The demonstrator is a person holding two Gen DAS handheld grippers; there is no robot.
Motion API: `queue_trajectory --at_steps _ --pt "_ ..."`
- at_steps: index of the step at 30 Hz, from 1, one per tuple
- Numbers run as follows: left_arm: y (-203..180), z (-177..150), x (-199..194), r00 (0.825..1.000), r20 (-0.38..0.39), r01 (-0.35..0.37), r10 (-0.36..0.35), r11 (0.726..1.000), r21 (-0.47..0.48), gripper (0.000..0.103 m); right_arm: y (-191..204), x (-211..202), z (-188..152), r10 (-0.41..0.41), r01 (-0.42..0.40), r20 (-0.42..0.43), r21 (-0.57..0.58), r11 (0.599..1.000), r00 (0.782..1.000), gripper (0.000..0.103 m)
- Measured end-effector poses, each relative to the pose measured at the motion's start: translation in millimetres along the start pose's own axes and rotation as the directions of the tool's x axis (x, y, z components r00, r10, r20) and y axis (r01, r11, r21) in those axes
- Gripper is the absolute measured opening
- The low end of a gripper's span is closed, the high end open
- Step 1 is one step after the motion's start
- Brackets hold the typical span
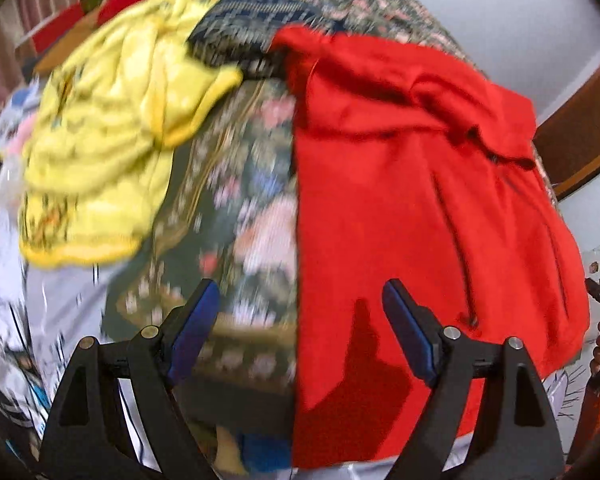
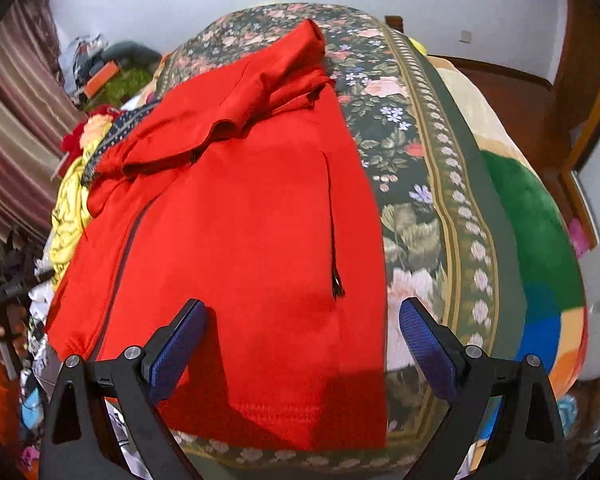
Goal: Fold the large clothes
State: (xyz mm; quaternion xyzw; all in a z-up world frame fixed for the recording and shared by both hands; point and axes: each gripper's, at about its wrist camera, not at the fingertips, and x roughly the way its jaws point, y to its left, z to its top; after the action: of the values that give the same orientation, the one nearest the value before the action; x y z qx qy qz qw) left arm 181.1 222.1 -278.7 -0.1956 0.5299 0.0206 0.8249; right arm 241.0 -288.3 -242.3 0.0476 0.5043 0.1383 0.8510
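A red zip-up hooded jacket (image 2: 240,232) lies spread on a dark green floral blanket (image 2: 416,184), hood at the far end, hem toward me. In the left wrist view the same red jacket (image 1: 400,208) fills the right half of the picture. My left gripper (image 1: 300,300) hangs open above the jacket's left edge near the hem, nothing between its blue pads. My right gripper (image 2: 302,316) is open too, above the hem by the jacket's right edge and the pocket zip (image 2: 334,240). Neither gripper touches the cloth.
A crumpled yellow garment (image 1: 112,140) and a dark patterned cloth (image 1: 244,24) lie left of the jacket on the blanket. A green, blue and orange plush blanket (image 2: 540,248) hangs at the right side. White printed fabric (image 1: 56,308) lies at the near left. Striped curtains (image 2: 16,120) stand on the left.
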Motion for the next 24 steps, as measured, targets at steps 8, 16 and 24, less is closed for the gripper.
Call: queue_trajectory --at_steps 8,16,24 --pt "-3 -29 5 0.996 -0.055 0.067 -0.069 0.997 -0.032 0.083 3 -6 -10 0.057 -0.058 0.036 0.015 0.998 0.998 0.083" --pt "-21 -39 -7 0.997 -0.019 0.076 -0.076 0.996 0.034 0.044 10 -10 -11 0.107 -0.107 0.047 -0.007 0.994 0.993 0.034" --pt "-29 -31 -28 0.992 0.033 0.116 -0.12 0.989 0.089 0.003 28 -15 8 0.139 -0.134 0.078 -0.066 0.989 0.987 0.011"
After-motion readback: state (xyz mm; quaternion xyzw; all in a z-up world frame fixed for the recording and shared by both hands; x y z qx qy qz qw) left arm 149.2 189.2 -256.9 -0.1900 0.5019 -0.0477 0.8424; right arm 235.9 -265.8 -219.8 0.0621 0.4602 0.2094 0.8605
